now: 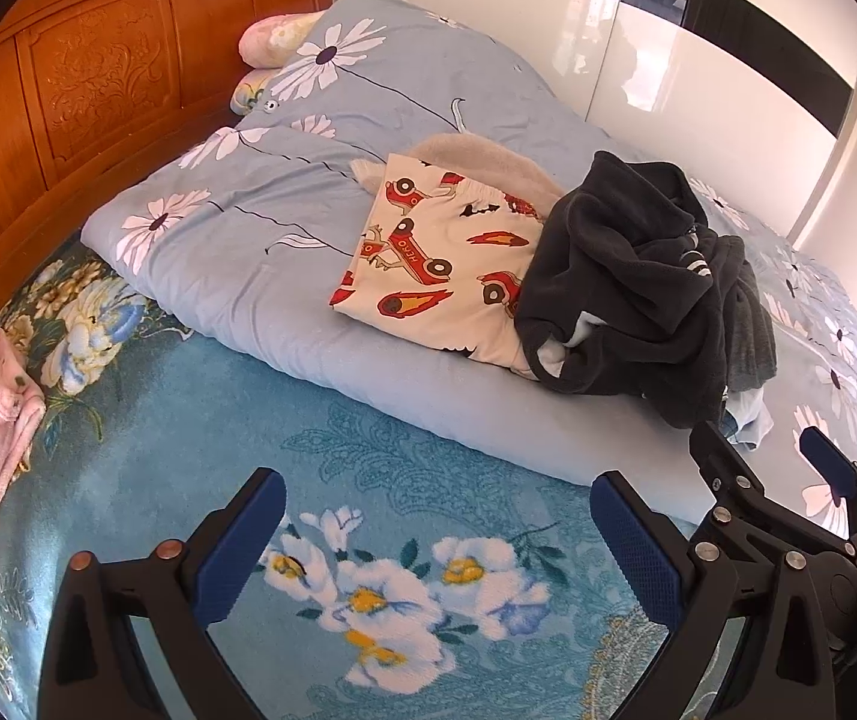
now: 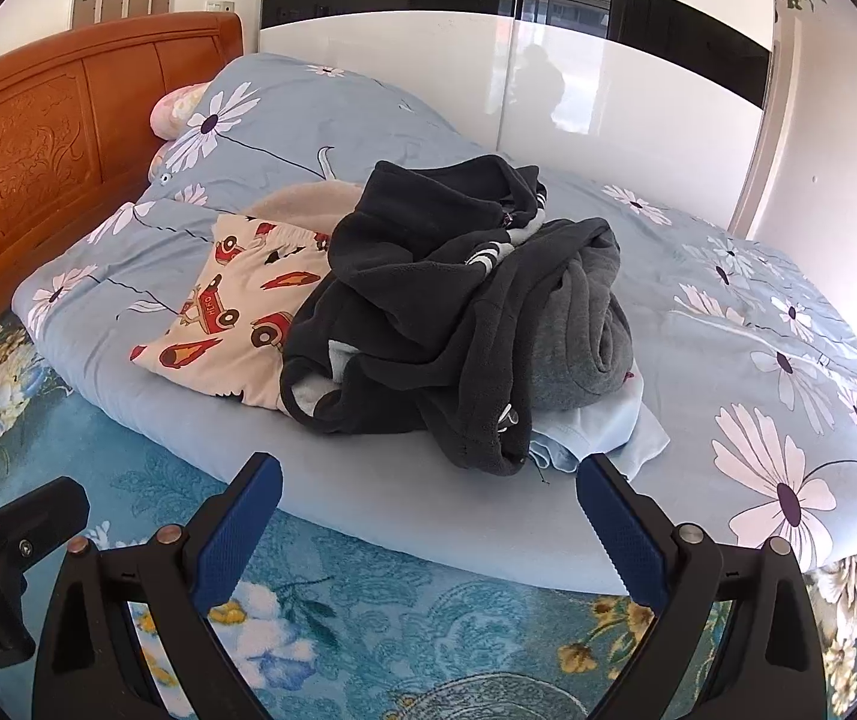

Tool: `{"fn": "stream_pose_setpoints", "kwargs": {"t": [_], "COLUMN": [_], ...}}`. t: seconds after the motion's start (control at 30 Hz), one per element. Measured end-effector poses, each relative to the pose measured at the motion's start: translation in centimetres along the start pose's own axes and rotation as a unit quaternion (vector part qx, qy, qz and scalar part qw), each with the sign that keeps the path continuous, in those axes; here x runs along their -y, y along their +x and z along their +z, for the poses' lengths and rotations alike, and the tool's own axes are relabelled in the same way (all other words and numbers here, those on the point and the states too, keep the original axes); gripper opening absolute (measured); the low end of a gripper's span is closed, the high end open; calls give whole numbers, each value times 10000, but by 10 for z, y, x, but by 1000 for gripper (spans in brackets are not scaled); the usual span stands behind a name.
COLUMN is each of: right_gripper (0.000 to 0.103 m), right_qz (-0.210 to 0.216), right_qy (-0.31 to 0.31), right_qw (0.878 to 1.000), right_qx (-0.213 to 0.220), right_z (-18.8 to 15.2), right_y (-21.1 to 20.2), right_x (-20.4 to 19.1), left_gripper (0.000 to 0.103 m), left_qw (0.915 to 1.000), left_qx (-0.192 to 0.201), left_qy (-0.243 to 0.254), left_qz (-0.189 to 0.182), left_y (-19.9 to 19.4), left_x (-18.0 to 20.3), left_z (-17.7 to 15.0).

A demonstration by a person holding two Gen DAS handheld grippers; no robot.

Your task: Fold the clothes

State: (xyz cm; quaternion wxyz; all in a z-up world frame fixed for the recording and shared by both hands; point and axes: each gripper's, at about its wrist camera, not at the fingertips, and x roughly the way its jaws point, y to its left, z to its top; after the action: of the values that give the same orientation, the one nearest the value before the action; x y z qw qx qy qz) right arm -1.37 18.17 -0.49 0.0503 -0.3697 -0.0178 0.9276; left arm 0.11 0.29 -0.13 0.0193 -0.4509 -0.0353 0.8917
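Picking one garment off the heap is the step in hand, I judge, and it will go best if each claw takes a free outer edge of the top piece rather than biting into the middle, where several layers would come up together. The left claw [image 1: 437, 546] and the right claw [image 2: 428, 531] both stand fully spread and hold nothing, over the blue floral blanket [image 2: 368, 618] at the near side of the bed.

The dark fleece garment [image 2: 428, 306] lies crumpled on top of the pile, at about 12 o'clock from the right claw and near 1 o'clock from the left. It looks thick and soft, bunched into deep folds, with a pale lining showing at its lower left. A rolled grey garment [image 2: 584, 342] sits against its right side, and a light blue piece [image 2: 602, 429] pokes out underneath at the near edge. A cream cloth printed with red cars [image 1: 434, 258] lies flat at its 9 o'clock, partly covered by it. All rest on the pale blue daisy quilt [image 1: 260, 192]
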Motion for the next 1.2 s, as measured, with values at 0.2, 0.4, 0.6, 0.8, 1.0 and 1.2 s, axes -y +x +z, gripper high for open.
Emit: {"fn": "stream_pose_setpoints", "kwargs": {"t": [0.2, 0.4, 0.6, 0.8, 1.0, 1.2], "right_gripper": [99, 99, 99, 99, 99, 99], "right_qz": [158, 124, 147, 178, 204, 381], "right_qy": [-20, -186, -70, -174, -181, -100], "right_qw": [9998, 9997, 9998, 9997, 9995, 9990], "right_qx": [-144, -87, -95, -89, -130, -217], "right_z": [7, -7, -10, -15, -14, -15], "right_y": [-1, -1, -5, -7, -8, -8], "right_x": [3, -6, -14, -26, -26, -26], "left_gripper": [103, 103, 103, 103, 103, 103], "left_qw": [9995, 9995, 9991, 9994, 9992, 9993], "left_qx": [260, 261, 283, 202, 245, 307], "left_qy": [98, 30, 192, 68, 83, 68], "left_qz": [119, 159, 256, 263, 292, 224], "left_y": [-3, -4, -5, -2, -3, -7], "left_x": [0, -4, -5, -14, -17, -21], "left_z": [-5, -11, -11, -13, -17, -15]}}
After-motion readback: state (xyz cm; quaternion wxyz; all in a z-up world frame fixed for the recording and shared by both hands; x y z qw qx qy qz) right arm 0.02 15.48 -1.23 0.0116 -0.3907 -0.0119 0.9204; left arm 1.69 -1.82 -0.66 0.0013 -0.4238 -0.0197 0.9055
